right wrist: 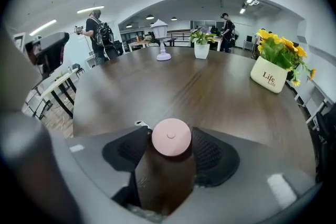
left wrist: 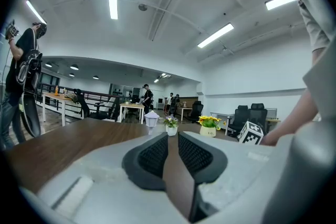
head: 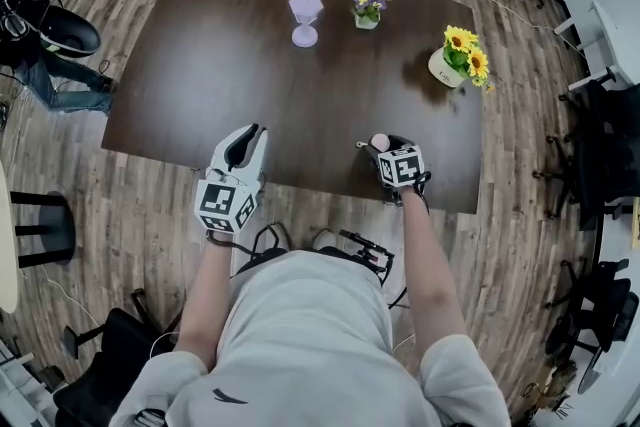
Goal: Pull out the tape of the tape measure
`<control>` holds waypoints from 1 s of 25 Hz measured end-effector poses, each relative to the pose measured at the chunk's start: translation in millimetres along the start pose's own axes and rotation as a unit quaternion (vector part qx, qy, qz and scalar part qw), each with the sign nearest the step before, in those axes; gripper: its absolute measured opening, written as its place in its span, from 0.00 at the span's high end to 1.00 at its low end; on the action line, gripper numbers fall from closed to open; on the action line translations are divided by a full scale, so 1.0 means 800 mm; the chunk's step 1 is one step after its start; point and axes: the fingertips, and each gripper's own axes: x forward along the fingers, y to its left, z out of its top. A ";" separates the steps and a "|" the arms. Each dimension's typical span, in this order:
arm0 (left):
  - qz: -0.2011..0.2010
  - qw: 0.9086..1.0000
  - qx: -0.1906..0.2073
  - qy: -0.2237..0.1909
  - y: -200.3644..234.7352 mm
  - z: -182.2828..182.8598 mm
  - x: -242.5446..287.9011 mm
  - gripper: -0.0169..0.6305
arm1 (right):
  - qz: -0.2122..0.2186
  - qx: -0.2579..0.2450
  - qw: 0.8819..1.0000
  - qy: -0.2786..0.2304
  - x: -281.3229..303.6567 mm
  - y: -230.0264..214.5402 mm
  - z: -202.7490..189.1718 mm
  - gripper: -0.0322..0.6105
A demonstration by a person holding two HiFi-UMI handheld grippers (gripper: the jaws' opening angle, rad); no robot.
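Observation:
A small round pink tape measure (head: 380,142) (right wrist: 171,136) stands near the front edge of the dark wooden table (head: 250,65), its flat face toward the right gripper view's camera. My right gripper (head: 383,144) (right wrist: 171,143) is open with the tape measure between its fingertips, the pads close beside it. A small pale tab (right wrist: 139,124) (head: 360,144) lies just left of the case. My left gripper (head: 248,137) (left wrist: 173,140) hovers at the table's front edge further left. Its jaws stand a narrow gap apart with nothing between them.
On the far half of the table stand a lilac lantern-shaped ornament (head: 305,18), a small pot of purple flowers (head: 366,7) and a white pot of sunflowers (head: 458,58) (right wrist: 273,73). Office chairs (head: 600,145) surround the table. A person (left wrist: 21,76) stands off to the left.

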 end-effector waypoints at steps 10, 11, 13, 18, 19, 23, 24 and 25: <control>-0.003 1.000 0.004 -0.002 -0.001 0.007 0.007 0.86 | 0.010 0.042 0.998 -0.050 -0.019 0.011 0.013 0.61; -0.004 1.000 0.005 -0.003 -0.001 0.008 0.007 0.86 | 0.015 0.044 0.997 -0.058 -0.024 0.016 0.018 0.61; -0.007 1.000 0.005 -0.005 -0.003 0.010 0.008 0.86 | 0.026 0.048 0.996 -0.074 -0.035 0.027 0.030 0.61; -0.023 1.000 0.006 -0.007 -0.021 0.012 0.012 0.86 | 0.057 0.075 0.987 -0.132 -0.081 0.055 0.077 0.61; -0.027 1.000 0.006 -0.009 -0.025 0.013 0.014 0.86 | 0.061 0.077 0.985 -0.142 -0.092 0.062 0.088 0.61; -0.042 0.999 0.009 -0.015 -0.043 0.015 0.023 0.86 | 0.075 0.066 0.980 -0.172 -0.128 0.093 0.129 0.61; -0.048 0.999 0.013 -0.016 -0.050 0.016 0.026 0.86 | 0.079 0.065 0.978 -0.180 -0.138 0.102 0.139 0.61; -0.055 0.998 0.018 -0.017 -0.057 0.017 0.028 0.86 | 0.085 0.065 0.976 -0.189 -0.148 0.112 0.150 0.61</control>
